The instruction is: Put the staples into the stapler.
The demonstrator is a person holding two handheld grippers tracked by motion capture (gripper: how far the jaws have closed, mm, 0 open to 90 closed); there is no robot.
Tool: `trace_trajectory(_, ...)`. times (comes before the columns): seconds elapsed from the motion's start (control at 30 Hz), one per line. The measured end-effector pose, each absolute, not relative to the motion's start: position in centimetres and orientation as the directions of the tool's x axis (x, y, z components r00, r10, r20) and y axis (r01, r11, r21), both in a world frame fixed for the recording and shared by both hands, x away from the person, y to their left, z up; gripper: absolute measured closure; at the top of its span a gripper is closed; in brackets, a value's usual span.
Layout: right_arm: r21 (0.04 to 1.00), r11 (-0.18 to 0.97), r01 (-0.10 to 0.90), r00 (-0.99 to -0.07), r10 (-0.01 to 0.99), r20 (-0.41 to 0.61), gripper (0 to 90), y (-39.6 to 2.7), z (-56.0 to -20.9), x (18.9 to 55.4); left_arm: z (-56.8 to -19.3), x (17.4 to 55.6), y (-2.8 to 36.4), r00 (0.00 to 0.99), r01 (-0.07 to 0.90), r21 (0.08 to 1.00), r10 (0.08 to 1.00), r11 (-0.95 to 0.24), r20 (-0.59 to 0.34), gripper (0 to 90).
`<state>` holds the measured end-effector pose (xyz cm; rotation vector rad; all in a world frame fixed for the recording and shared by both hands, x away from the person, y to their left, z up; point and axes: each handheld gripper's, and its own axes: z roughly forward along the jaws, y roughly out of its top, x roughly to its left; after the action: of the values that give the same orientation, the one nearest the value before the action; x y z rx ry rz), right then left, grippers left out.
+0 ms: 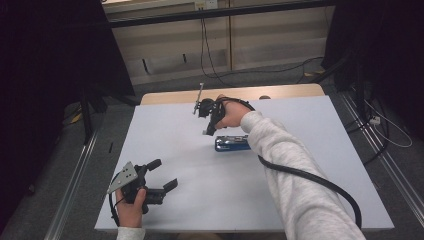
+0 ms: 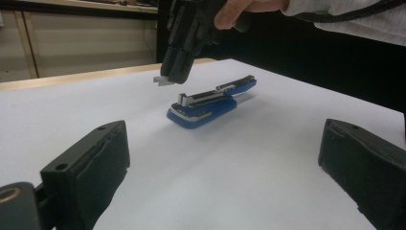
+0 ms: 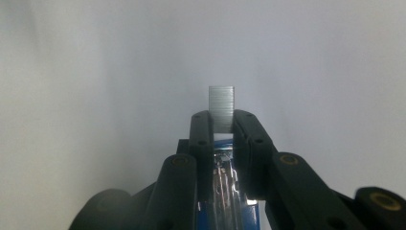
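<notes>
A blue stapler (image 1: 232, 143) lies swung open on the white table (image 1: 320, 165), its metal staple channel (image 2: 198, 98) facing up. My right gripper (image 1: 207, 130) hangs just above the stapler's left end, pointing down, shut on a short grey strip of staples (image 3: 221, 106). In the left gripper view the staple strip (image 2: 162, 80) sticks out below the right gripper (image 2: 175, 72), a little above and left of the stapler (image 2: 206, 109). Part of the stapler (image 3: 224, 191) shows between the right gripper's arms. My left gripper (image 1: 164, 174) rests at the near left, open, holding nothing.
The right gripper's thick black cable (image 1: 310, 177) trails across the table's near right. A wooden strip (image 1: 230, 93) runs along the far edge. Beyond it lie floor cables (image 1: 210, 55) and metal rails (image 1: 75, 180) on both sides.
</notes>
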<state>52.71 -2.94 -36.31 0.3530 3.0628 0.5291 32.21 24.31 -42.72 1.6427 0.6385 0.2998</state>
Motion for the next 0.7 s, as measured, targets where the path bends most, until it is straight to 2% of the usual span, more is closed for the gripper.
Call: trace_trajectory(0.7, 0.336, 0.913, 0.233, -0.971, 0.239, 0.025, 78.6, -3.58, -35.98, 52.67, -42.74, 32.24, 24.37, 0.807, 0.239, 0.969, 0.568, -0.066, -0.16, 3.6)
